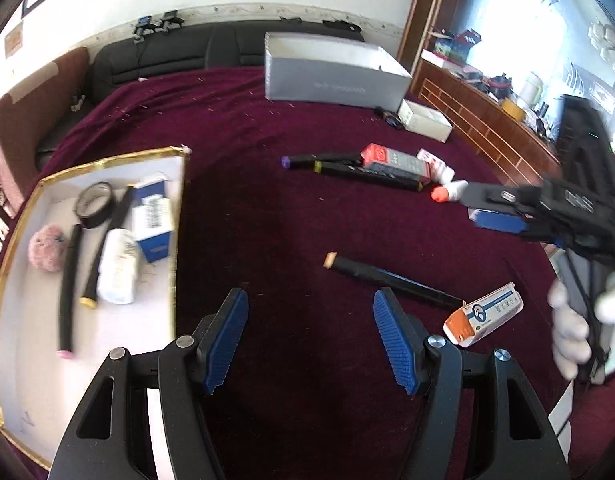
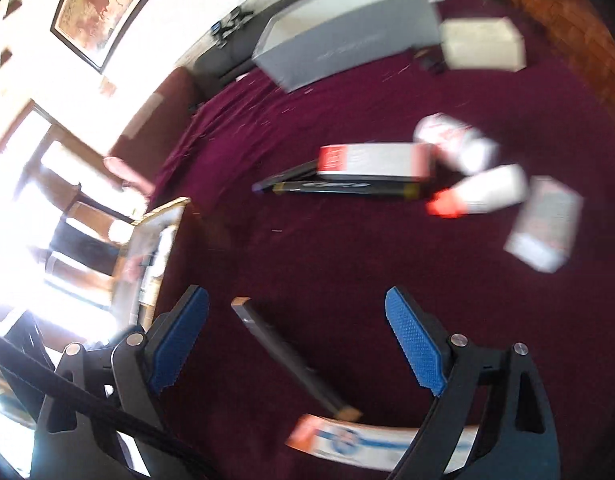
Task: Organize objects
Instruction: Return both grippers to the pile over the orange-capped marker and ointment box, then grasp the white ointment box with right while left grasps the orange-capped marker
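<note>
- I have my left hand-held gripper [image 1: 311, 336] over bare maroon cloth [image 1: 291, 216] on the worktop, jaws apart with nothing between them; open room lies ahead as far as the pile of markers.
- The gold-edged tray [image 1: 178, 216] sits just left of that gripper, its right wall close to the left finger.
- My right hand-held gripper [image 2: 297, 340] also has its jaws wide apart; 1 black marker [image 2: 285, 354] lies on the cloth between them, and I see no pad pressing on it.
- The orange-and-white carton [image 1: 483, 314] lies at that marker's near end, touching or almost.
- Only the left view shows the tray's contents: 1 tape roll [image 1: 94, 204], 1 pink puff [image 1: 47, 248], 2 markers, 1 blue-and-white box [image 1: 153, 220], 1 white bottle [image 1: 117, 268].
- The left view also catches a white-gloved hand [image 1: 571, 332] on the right gripper's handle.
- The right view is blurred; it shows a small pale box [image 2: 545, 224] clearly, beyond the right finger.
- Loose on the cloth: 3 markers, 1 red-and-grey box [image 1: 399, 162], 2 white bottles, 1 grey open box [image 1: 335, 72] at the far edge.
</note>
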Motion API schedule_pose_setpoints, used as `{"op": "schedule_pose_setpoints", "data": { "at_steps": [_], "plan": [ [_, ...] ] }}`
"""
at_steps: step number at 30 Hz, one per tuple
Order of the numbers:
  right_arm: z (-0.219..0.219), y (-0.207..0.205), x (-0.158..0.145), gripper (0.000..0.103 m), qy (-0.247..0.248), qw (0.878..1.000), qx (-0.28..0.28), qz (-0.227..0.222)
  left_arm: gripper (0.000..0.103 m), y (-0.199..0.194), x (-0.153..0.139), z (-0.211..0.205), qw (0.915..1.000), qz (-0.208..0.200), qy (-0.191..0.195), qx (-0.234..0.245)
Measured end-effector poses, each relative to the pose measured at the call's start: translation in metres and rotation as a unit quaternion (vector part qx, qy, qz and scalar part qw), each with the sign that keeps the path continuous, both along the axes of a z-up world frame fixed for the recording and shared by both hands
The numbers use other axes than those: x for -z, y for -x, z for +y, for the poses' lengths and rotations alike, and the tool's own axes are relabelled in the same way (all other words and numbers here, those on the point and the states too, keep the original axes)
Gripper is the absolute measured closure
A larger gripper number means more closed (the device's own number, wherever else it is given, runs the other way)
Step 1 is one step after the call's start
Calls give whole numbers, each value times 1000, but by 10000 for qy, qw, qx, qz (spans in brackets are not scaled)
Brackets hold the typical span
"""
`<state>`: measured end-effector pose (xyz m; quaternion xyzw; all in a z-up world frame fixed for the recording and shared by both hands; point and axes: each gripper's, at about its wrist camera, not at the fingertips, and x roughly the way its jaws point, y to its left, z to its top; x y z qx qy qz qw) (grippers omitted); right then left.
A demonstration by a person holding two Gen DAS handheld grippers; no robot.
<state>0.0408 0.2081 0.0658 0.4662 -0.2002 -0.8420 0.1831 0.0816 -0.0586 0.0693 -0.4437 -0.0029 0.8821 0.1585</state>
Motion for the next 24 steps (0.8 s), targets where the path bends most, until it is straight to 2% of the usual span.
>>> {"op": "schedule_pose_setpoints", "data": {
  "at_steps": [4, 5, 8, 9, 11, 13, 14, 16, 17, 19, 24],
  "plan": [
    [23, -28, 1, 12, -400, 9988, 269, 71, 44, 9, 11, 18, 9995, -244, -200, 71],
    [29, -38, 3, 12, -483, 9983, 329, 72, 44, 10, 9, 24, 9996, -143, -203, 141],
    [43, -53, 7, 12, -452, 9980, 451, 16, 44, 15, -6, 46, 9965, 502, -40, 674],
    [50, -60, 6, 12, -372, 9981, 483, 6, 44, 19, -11, 59, 9913, 749, 160, 1074],
    [59, -74, 7, 12, -68, 9990, 443, -45, 44, 25, -11, 78, 9806, 990, 603, 1578],
    [62, -86, 13, 11, 416, 9985, 306, -172, 44, 39, -2, 93, 9718, 867, 889, 2006],
    [61, -91, 19, 11, 779, 9964, 194, -282, 44, 46, 5, 98, 9693, 740, 1015, 2113],
    [63, -96, 30, 11, 1242, 9910, 151, -472, 44, 56, 21, 105, 9648, 324, 1137, 2349],
    [62, -93, 36, 11, 1442, 9879, 149, -551, 44, 57, 26, 106, 9635, 256, 1217, 2370],
    [60, -84, 43, 12, 1625, 9842, 176, -677, 44, 51, 35, 105, 9597, 136, 1330, 2473],
    [56, -56, 54, 12, 1732, 9797, 442, -903, 44, 31, 41, 100, 9516, -185, 1285, 2787]
  ]
}}
